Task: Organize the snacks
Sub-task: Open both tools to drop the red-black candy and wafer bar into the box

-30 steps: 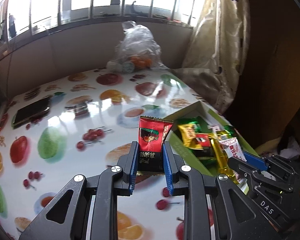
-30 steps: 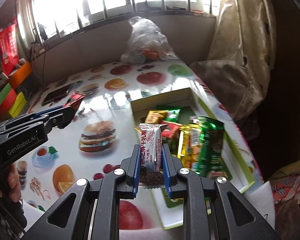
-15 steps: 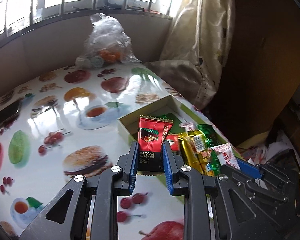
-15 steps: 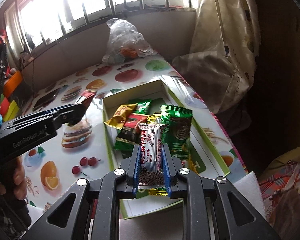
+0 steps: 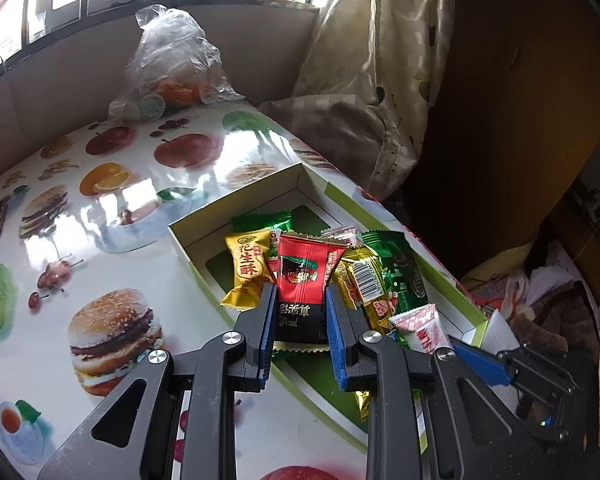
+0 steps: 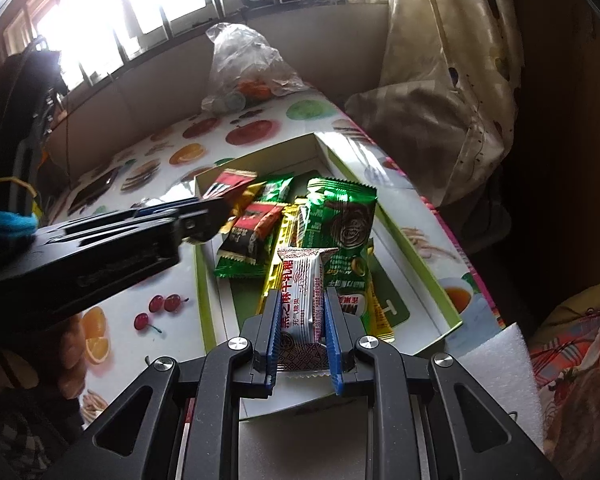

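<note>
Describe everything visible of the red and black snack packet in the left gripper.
The red and black snack packet is a glossy foil-like wrapper, red on its upper half with a dark picture, black below with pale characters, crimped at both ends. It stands roughly upright, clamped at its black half by the left gripper, whose blue pads press its sides. It hangs above the open box, in front of the snacks lying there.

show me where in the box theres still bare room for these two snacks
Bare floor shows in the box at its far corner by the back wall and along its right wall beside the green packet. The middle and left are crowded with the snack pile.
</note>
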Tool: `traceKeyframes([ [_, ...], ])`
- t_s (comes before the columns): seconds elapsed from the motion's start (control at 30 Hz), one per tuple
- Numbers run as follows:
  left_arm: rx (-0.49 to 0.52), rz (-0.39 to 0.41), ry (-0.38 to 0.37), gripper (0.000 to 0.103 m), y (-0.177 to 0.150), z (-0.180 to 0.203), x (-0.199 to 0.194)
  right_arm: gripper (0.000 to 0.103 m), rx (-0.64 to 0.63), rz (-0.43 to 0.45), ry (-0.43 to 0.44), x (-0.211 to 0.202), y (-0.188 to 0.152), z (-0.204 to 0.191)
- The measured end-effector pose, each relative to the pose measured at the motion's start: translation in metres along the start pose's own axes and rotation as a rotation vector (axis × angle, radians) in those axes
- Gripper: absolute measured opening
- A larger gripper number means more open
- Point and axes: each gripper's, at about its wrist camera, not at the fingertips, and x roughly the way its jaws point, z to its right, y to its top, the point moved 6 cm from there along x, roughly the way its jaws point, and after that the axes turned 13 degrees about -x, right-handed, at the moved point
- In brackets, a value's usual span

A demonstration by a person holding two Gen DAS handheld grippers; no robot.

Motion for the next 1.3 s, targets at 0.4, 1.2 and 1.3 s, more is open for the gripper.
traceKeyframes([
  [0.4,0.025,0.013,0.024,0.024,-0.004,0.005,0.011,0.019,-0.016,-0.003,0.031,0.009,-0.004,-0.003],
  [1.2,0.012,0.004,0.039,0.025,-0.006,0.002,0.018,0.022,-0.056,0.020,0.022,0.008,-0.009,-0.011],
  [1.3,0.009,0.005,0.038,0.026,-0.006,0.001,0.017,0.026,-0.058,0.021,0.027,0.008,-0.008,-0.012],
])
